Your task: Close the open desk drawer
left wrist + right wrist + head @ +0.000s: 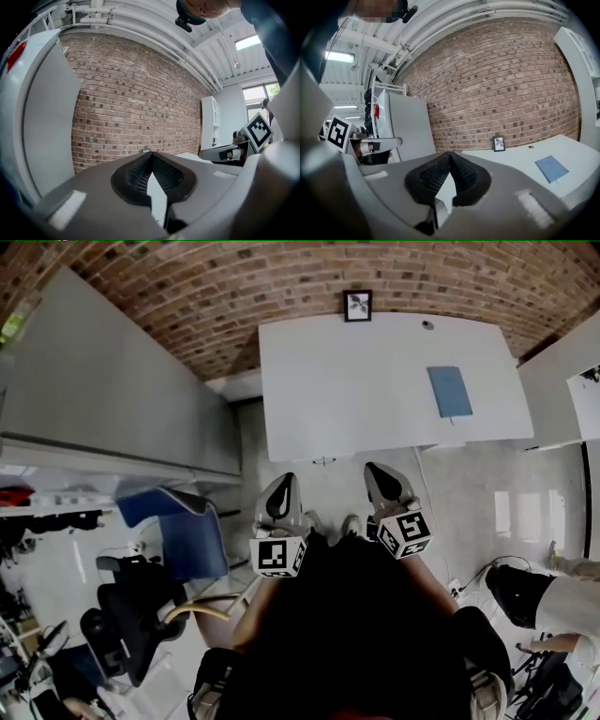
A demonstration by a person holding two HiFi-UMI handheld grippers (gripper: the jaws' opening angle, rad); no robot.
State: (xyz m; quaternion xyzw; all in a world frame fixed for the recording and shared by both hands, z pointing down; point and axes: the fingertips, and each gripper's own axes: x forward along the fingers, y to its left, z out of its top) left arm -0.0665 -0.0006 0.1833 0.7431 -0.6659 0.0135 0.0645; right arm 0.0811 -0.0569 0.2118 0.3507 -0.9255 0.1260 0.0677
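Note:
The white desk (375, 381) stands against the brick wall, ahead of me. A blue notebook (450, 391) lies on its right part, also seen in the right gripper view as the notebook (552, 168) on the desk (515, 154). No open drawer shows along the desk's front edge in any view. My left gripper (285, 480) and right gripper (374, 468) are held side by side in the air short of the desk, both pointing towards it. The left gripper (151, 153) is shut with nothing between its pads. The right gripper (449, 153) is shut and empty too.
A small framed picture (357, 305) hangs on the wall above the desk. A tall grey cabinet (103, 399) stands at the left, a white cabinet (562, 381) at the right. A blue chair (192, 531) and a black office chair (131, 615) are at my left. Another person (562, 601) is at the right.

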